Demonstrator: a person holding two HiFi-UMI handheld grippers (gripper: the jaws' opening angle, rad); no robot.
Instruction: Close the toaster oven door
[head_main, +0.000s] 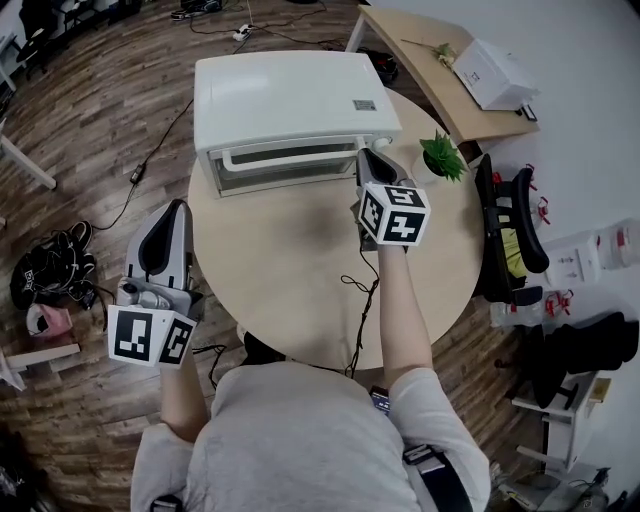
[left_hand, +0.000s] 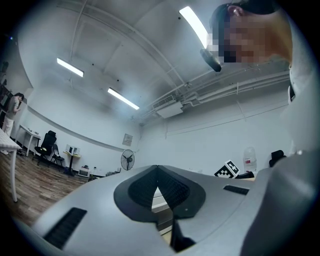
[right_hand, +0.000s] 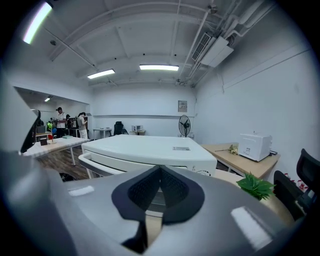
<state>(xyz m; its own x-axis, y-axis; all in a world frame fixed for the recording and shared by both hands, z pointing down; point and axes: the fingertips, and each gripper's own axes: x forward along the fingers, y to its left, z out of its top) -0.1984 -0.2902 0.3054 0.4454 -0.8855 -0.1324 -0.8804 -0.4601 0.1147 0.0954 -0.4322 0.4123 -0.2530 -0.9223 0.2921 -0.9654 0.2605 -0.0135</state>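
Left claw (head_main: 176, 208): at 8 o'clock, just off the worktop's rim and well apart from the oven. Its own view shows the jaws pressed together with nothing between them.
Worktop (head_main: 300, 250): round and pale wood, bare in the middle. A thin cable (head_main: 360, 290) trails over it toward 5 o'clock.
Toaster oven (head_main: 290, 95): white, at 12 o'clock on the worktop, with its front facing the person.
Door (head_main: 290, 175): stands upright against the oven's front, with the handle bar (head_main: 285, 155) along its top edge. Neither the head view nor the right gripper view shows a gap.
Right claw (head_main: 368, 156): at 1 o'clock on the worktop, by the oven's front right corner. The jaws are closed and empty. The tip is just beside the door's right end, and I cannot tell if it touches.
Plant (head_main: 442, 156): a small green pot at 2 o'clock, near the right claw.
Progress: the door looks shut, so the task's 1 step seems done. What may remain is a last press to seat it and drawing the right claw clear.
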